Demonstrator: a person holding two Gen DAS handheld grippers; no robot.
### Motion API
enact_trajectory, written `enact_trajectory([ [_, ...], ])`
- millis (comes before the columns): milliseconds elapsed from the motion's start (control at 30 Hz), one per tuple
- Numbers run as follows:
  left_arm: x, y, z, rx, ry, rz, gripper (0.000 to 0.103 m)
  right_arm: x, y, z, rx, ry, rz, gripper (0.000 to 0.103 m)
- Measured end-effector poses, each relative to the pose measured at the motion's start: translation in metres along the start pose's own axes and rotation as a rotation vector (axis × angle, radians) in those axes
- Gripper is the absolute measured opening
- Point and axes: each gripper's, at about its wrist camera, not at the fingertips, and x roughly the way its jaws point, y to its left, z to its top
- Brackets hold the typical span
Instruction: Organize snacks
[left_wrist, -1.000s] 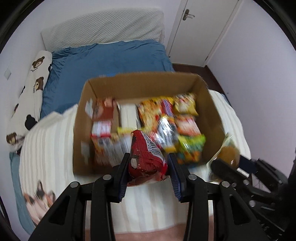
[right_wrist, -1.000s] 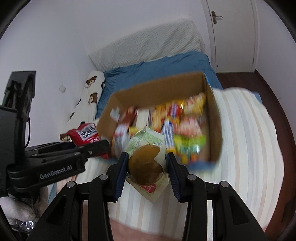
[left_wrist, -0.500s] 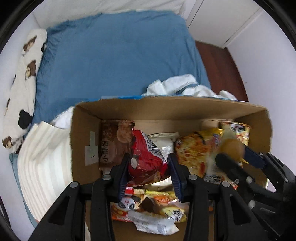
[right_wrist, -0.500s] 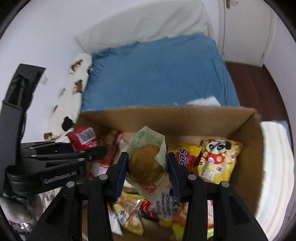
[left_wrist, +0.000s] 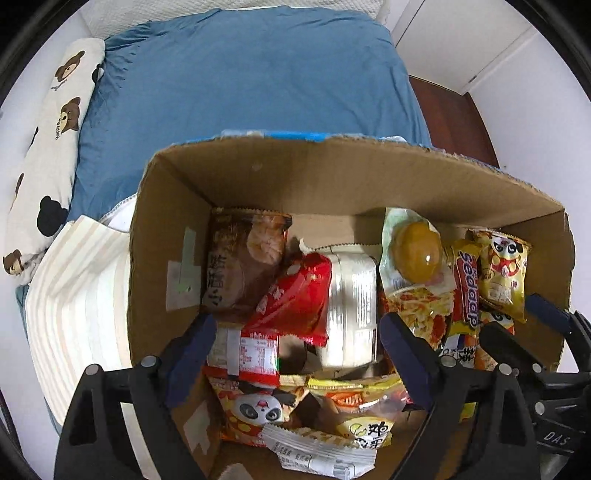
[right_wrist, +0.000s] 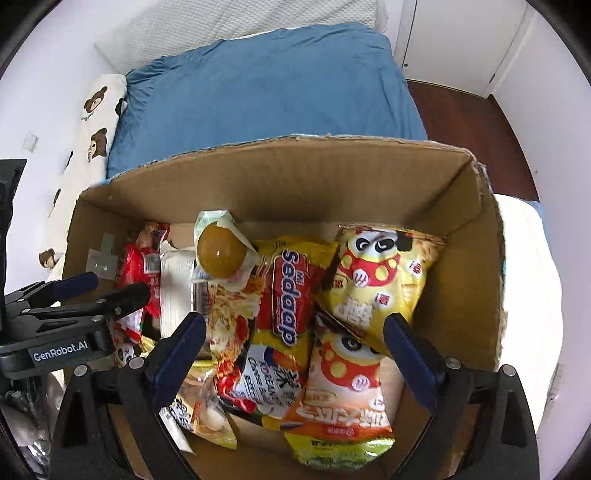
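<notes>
**Both grippers spread wide over the snack box**

A yellow-and-red noodle pack (right_wrist: 290, 295) reads "Mi Sedaap"; beside it a pack shows "Korean Cheese". The left gripper's (left_wrist: 295, 343) body reads "GenRobot.AI" in the right wrist view. Both grippers point straight down into the cardboard box (left_wrist: 332, 177) on the bed. Their jaws have just been opening and now stand wide, gripping nothing. The red snack packet (left_wrist: 295, 295) lies loose under the left gripper; the bun packet (right_wrist: 221, 254) rests among the snacks beyond the right gripper (right_wrist: 295, 339).
</notes>
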Motion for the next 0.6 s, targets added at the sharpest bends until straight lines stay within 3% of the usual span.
enact_trajectory([
  [233, -0.024, -0.005, -0.017, 0.007, -0.046, 0.012, 0.091, -0.016, -0.003, -0.018, 0.016, -0.021, 0.017, 0.099],
  [600, -0.089, -0.02, -0.067, 0.04, -0.235, 0.045, 0.091, -0.074, -0.004, -0.064, 0.015, -0.162, 0.002, 0.099],
])
